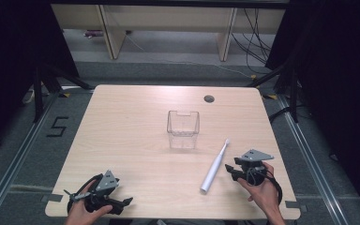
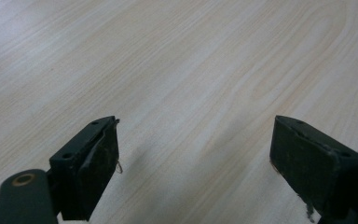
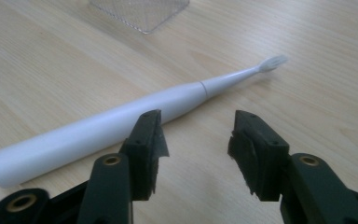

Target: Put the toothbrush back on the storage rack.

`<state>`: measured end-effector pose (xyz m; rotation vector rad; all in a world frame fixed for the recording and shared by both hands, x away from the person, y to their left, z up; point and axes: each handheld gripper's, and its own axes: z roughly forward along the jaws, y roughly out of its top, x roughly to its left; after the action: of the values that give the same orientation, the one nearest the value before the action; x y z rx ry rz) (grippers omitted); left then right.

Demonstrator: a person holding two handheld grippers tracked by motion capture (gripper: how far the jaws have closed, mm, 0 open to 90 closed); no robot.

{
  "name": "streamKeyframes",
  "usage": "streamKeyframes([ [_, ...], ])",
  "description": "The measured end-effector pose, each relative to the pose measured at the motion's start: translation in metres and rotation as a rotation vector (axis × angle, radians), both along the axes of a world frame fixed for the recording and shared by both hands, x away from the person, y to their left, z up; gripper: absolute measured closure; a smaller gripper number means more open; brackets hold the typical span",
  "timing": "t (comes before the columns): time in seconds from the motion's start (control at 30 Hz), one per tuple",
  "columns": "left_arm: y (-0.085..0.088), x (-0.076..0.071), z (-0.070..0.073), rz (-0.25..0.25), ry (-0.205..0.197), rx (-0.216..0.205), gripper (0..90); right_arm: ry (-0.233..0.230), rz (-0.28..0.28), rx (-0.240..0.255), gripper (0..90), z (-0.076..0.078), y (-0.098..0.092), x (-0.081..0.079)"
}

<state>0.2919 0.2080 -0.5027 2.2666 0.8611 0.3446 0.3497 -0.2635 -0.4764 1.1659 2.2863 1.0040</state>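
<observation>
1. Pale wood tabletop [image 1: 136,126] with rounded corners stands on a grey floor, dark curtains at both sides and light furniture legs behind it.
2. One clear plastic container [image 1: 183,129], square and open-topped, stands near the middle of the tabletop; nothing shows inside it.
3. One white electric toothbrush [image 1: 214,167] lies flat, in front of the container and to its right, brush head toward the container, thick handle end toward the person. Bare wood lies between the two; nothing stands in the way.
4. One round cable hole [image 1: 209,98] sits behind the container, to its right, near the far edge.
5. The right gripper [image 1: 230,170], held in a hand, is just right of the toothbrush handle. In the right gripper view its fingers [image 3: 145,140] are partly spread, with only wood between them; the toothbrush lies just beyond their tips, untouched.
6. The left gripper [image 1: 127,201] rests well left of the toothbrush, at the front edge. Its fingers [image 2: 91,163] are spread wide over bare wood.
</observation>
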Motion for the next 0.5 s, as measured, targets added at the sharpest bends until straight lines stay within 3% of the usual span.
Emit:
streamKeyframes([
  [0.13, 0.000, 0.000, 0.000, 0.001, -0.001, -0.003, 15.1, 0.041, 0.001, 0.026, 60.7, 0.001, 0.009, -0.002],
  [0.17, 0.000, 0.000, 0.000, 0.001, -0.001, -0.004, 15.1, 0.014, 0.027, 0.016, 63.1, 0.000, 0.010, -0.001],
  [0.37, 0.000, 0.000, 0.000, -0.001, -0.001, 0.000, 15.1, -0.004, 0.074, 0.015, 74.1, 0.003, 0.023, -0.003],
  [0.47, 0.000, 0.000, 0.000, 0.001, 0.000, -0.009, 15.1, -0.010, 0.117, -0.001, 80.0, 0.002, 0.027, -0.002],
  [0.5, 0.000, 0.000, 0.000, -0.001, -0.001, 0.002, 15.2, 0.010, 0.109, 0.009, 81.1, 0.003, 0.029, -0.003],
])
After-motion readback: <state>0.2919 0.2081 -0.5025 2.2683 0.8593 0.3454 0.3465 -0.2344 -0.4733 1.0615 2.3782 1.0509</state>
